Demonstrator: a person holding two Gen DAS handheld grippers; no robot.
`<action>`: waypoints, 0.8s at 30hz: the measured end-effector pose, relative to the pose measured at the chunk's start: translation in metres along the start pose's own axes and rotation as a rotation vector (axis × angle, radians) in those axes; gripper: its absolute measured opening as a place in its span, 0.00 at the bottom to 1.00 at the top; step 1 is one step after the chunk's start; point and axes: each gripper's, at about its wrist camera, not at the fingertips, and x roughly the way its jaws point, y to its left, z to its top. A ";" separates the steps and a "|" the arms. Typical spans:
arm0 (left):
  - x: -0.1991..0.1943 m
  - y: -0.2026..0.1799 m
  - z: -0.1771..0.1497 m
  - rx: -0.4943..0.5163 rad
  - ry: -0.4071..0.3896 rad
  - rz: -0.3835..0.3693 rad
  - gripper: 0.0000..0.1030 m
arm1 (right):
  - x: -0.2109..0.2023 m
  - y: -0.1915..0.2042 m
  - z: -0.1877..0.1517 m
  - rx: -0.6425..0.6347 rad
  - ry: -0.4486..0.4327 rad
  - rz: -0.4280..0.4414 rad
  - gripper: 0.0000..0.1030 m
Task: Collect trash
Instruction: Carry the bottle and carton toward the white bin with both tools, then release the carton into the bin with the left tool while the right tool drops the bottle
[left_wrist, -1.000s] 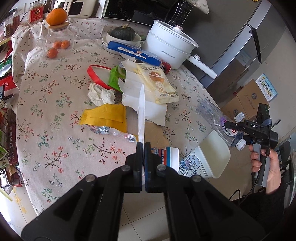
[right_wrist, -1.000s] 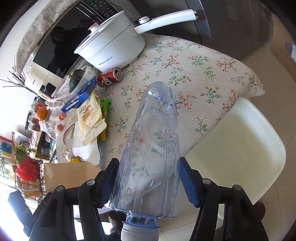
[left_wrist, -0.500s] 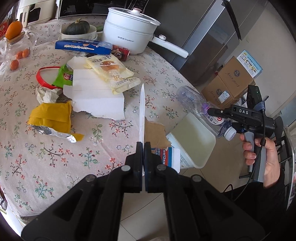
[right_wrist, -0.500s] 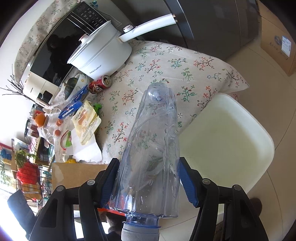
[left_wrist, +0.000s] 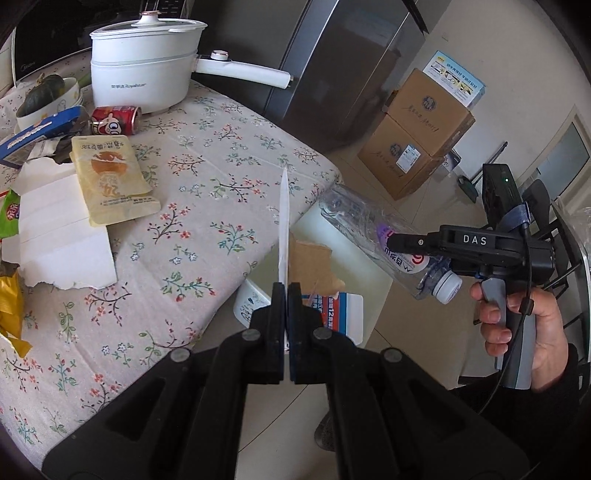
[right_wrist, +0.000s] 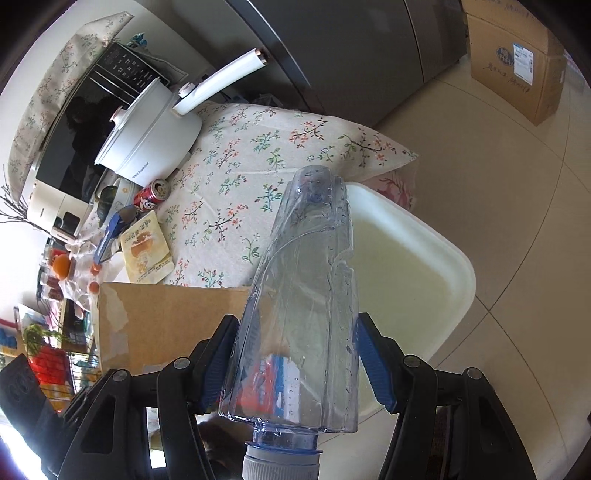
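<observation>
A: What's changed vs. a sec ago?

B: Both hands have swung off the desk (left_wrist: 221, 192) toward the white bin (right_wrist: 424, 266) on the floor beside it. Earlier the litter pile filled the left view; now only its edge shows, w/ the bin nearly under the bottle (right_wrist: 306, 295). So, likely, two items are about to be dropped in.

A: Gripper states?

B: Left gripper (left_wrist: 286, 295): pressed together on a thin white card (left_wrist: 283, 225), seen edge-on, w/ a brown cardboard piece (right_wrist: 166, 325) beside it. Right gripper (right_wrist: 295, 354): clamped on the clear bottle's sides, cap end toward the handle.

A: Hand pose?

B: Both angled steeply down; the right hand (left_wrist: 524, 325) grips its handle, bottle tilted over the bin.

A: Left on the desk?

B: A yellow pouch (left_wrist: 110, 181), red can (left_wrist: 114, 120), torn white paper (left_wrist: 59, 236).
</observation>
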 end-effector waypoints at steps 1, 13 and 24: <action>0.007 -0.006 0.001 0.010 0.005 -0.004 0.02 | -0.002 -0.006 0.000 0.007 -0.001 -0.003 0.63; 0.082 -0.034 0.008 0.063 0.060 0.001 0.04 | -0.007 -0.043 -0.005 0.041 0.012 -0.037 0.62; 0.054 -0.013 0.012 0.044 0.008 0.174 0.67 | 0.001 -0.042 -0.007 0.025 0.033 -0.060 0.62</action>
